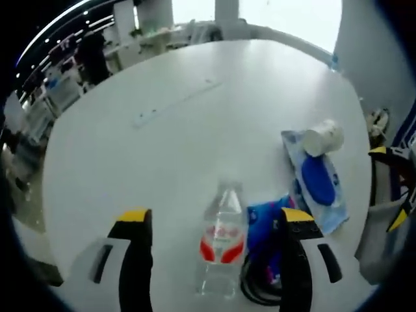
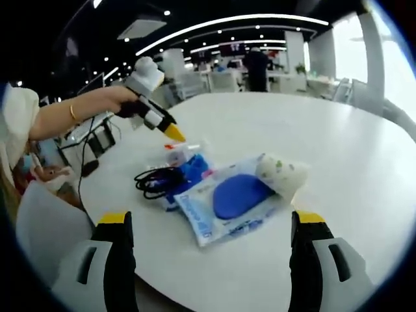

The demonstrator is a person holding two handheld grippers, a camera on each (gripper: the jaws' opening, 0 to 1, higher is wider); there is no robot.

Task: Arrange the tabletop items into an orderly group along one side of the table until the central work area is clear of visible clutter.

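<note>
A clear water bottle (image 1: pixel 222 244) with a red label stands between the wide-apart jaws of my left gripper (image 1: pixel 215 218), which is open and not touching it. A blue packet (image 1: pixel 265 234) and a coiled black cable (image 1: pixel 255 294) lie just right of the bottle. Farther right are a blue-and-white wipes pack (image 1: pixel 316 185) and a tipped paper cup (image 1: pixel 324 138). My right gripper (image 2: pixel 211 218) is open before the wipes pack (image 2: pixel 234 198) and cup (image 2: pixel 281 174). Beyond them lie the packet (image 2: pixel 192 169), cable (image 2: pixel 156 181) and bottle (image 2: pixel 182 153), with the hand-held left gripper (image 2: pixel 174 134) above.
The round white table (image 1: pixel 162 156) carries a thin clear strip (image 1: pixel 175 104) toward its far side. My right gripper (image 1: pixel 390 185) shows at the table's right edge. Office desks, chairs and a standing person (image 2: pixel 253 65) lie beyond the table. A person's arm (image 2: pixel 71 114) reaches in from the left.
</note>
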